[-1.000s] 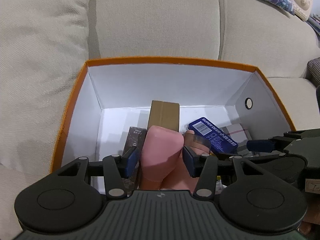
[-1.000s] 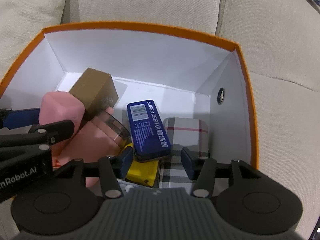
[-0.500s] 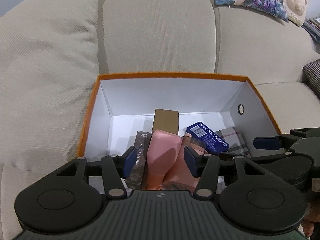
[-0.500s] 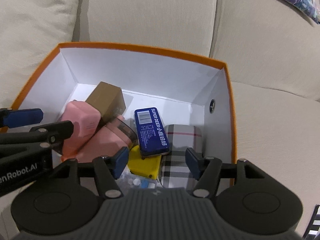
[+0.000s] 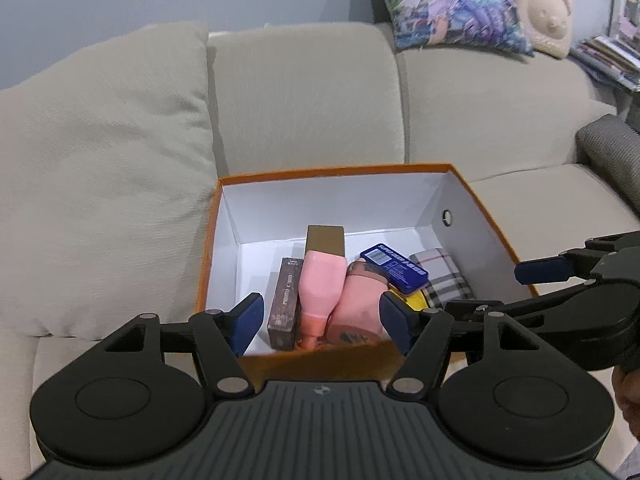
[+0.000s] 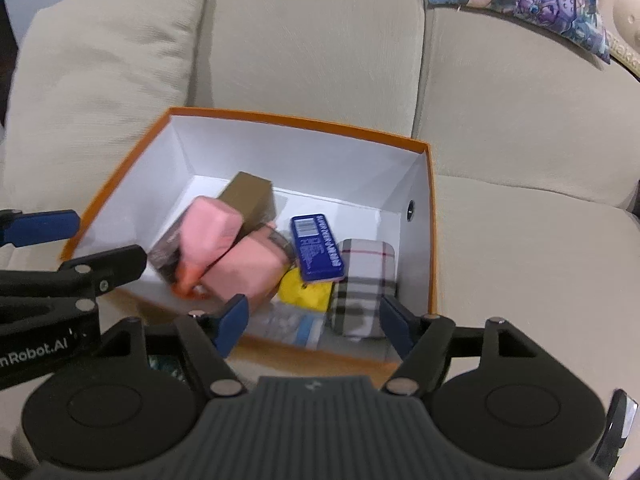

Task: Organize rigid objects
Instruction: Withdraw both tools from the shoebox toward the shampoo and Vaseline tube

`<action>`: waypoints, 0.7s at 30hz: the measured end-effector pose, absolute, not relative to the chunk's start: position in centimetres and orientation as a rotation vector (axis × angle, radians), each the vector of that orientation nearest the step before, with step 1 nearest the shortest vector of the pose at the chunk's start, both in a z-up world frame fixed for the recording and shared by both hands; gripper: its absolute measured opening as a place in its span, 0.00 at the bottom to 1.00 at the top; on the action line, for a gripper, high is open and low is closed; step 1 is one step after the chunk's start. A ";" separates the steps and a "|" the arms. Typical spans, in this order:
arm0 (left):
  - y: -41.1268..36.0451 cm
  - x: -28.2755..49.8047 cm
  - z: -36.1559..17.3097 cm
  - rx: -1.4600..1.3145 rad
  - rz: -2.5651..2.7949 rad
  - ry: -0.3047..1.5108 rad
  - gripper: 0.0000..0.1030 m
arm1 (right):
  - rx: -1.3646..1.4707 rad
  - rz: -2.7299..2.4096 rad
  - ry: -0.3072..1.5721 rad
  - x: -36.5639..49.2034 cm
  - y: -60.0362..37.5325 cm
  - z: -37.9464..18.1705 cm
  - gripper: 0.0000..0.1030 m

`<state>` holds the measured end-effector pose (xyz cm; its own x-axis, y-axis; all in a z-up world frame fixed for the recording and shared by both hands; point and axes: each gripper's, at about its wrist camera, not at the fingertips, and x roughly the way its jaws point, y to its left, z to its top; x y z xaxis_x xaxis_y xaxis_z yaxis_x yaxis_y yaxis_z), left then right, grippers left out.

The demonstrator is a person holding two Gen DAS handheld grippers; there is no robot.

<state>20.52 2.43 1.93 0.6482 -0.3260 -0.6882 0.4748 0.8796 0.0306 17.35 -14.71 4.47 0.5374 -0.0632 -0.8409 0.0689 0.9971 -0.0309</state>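
Both claws wide, empty, jaws just opening: left claw (image 5: pixel 320 322), right claw (image 6: pixel 314 326). Your risk: pink bottle (image 5: pixel 322 284) (lower centre) leans, may topple inside orange box (image 5: pixel 480 216).

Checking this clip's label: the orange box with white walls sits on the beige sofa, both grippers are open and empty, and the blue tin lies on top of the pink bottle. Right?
Not quite. The blue tin lies on the yellow object and the plaid case, beside the pink bottle, as the right wrist view shows. The orange box, the beige sofa and the open, empty left gripper and right gripper are as you say.
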 end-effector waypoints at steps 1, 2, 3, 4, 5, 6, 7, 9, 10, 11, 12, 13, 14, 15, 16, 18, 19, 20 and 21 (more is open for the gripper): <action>2.7 19.8 2.1 0.216 -0.461 0.727 0.80 | 0.010 -0.069 0.992 16.6 -14.6 4.9 0.73; 3.1 19.1 2.3 0.210 -0.462 0.718 0.82 | 0.012 -0.062 0.985 16.0 -14.4 5.2 0.73; 3.3 18.6 2.4 0.206 -0.463 0.714 0.82 | 0.014 -0.057 0.980 15.5 -14.2 5.5 0.74; 3.6 17.9 2.4 0.200 -0.465 0.713 0.82 | 0.013 -0.049 0.977 14.9 -14.1 5.7 0.74; 3.8 17.4 2.4 0.196 -0.468 0.713 0.82 | 0.011 -0.045 0.976 14.4 -13.9 5.9 0.75; 4.0 16.9 2.4 0.197 -0.471 0.713 0.82 | 0.005 -0.040 0.976 13.9 -13.6 6.0 0.75; 4.3 16.4 2.4 0.198 -0.471 0.710 0.82 | -0.001 -0.034 0.978 13.3 -13.3 6.1 0.75; 4.9 15.4 2.3 0.199 -0.469 0.701 0.82 | -0.007 -0.018 0.982 12.4 -12.8 6.1 0.75; 5.3 15.0 2.2 0.196 -0.468 0.698 0.83 | -0.008 -0.009 0.985 12.1 -12.6 6.0 0.76; 5.8 14.7 2.1 0.191 -0.466 0.697 0.84 | -0.008 0.001 0.987 11.7 -12.4 5.9 0.77; 6.3 14.3 1.9 0.183 -0.459 0.697 0.85 | -0.009 0.011 0.990 11.3 -12.1 5.8 0.79; 6.9 14.0 1.6 0.172 -0.449 0.697 0.85 | -0.012 0.023 0.993 11.0 -11.8 5.5 0.82; 7.6 13.7 1.3 0.154 -0.437 0.696 0.85 | -0.016 0.033 0.997 10.8 -11.5 5.2 0.82; 8.1 13.6 0.9 0.137 -0.427 0.699 0.85 | -0.019 0.045 1.004 10.6 -11.1 4.8 0.82; 8.7 13.4 0.3 0.119 -0.421 0.705 0.85 | -0.020 0.060 1.015 10.4 -10.7 4.2 0.82; 9.7 13.3 -1.1 0.090 -0.416 0.716 0.85 | -0.018 0.090 1.042 10.1 -10.0 2.9 0.82; 10.0 13.2 -1.9 0.084 -0.409 0.721 0.85 | -0.016 0.109 1.062 10.0 -9.5 2.1 0.82; 10.3 13.2 -2.7 0.083 -0.401 0.726 0.85 | -0.019 0.122 1.080 9.9 -9.1 1.5 0.82; 10.4 13.2 -3.6 0.082 -0.390 0.734 0.85 | -0.025 0.136 1.093 9.9 -8.8 0.8 0.82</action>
<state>13.19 10.44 -3.61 0.6743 -0.3182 -0.6664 0.3750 0.9249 -0.0621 9.88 -8.80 0.84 0.4524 0.0982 -0.8864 -0.1226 0.9913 0.0473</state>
